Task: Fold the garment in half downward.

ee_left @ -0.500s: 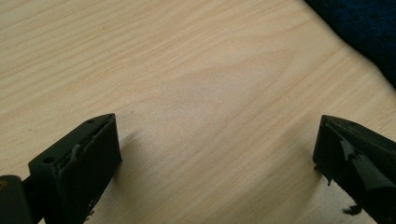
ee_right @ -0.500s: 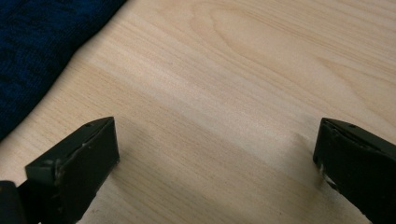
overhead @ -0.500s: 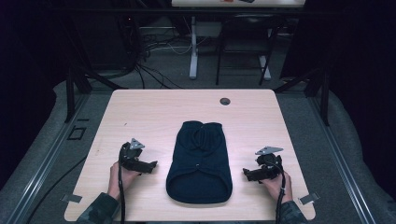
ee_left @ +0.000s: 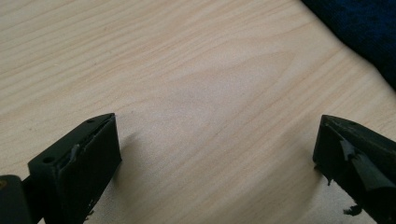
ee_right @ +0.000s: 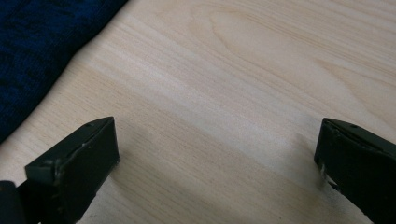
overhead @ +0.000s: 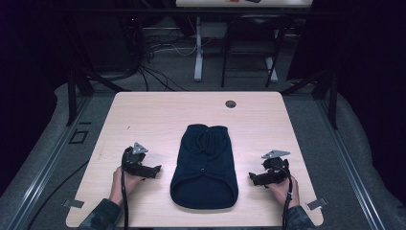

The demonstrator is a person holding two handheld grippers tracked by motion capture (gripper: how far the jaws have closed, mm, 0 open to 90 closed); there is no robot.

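Two grippers, one in each of my hands, both sitting low over the wooden table (overhead: 158, 115). My left gripper (overhead: 157, 170) has its jaws spread wide with nothing between them but bare wood, and my right gripper (overhead: 253, 179) is the same, wide apart and empty. Between the two lies a dark navy knit garment (overhead: 205, 167), flat on the table with its narrower end pointing away from me. Each gripper is near its edge but apart from it, not touching. A small round hole (overhead: 231, 104) sits near the table's far edge.
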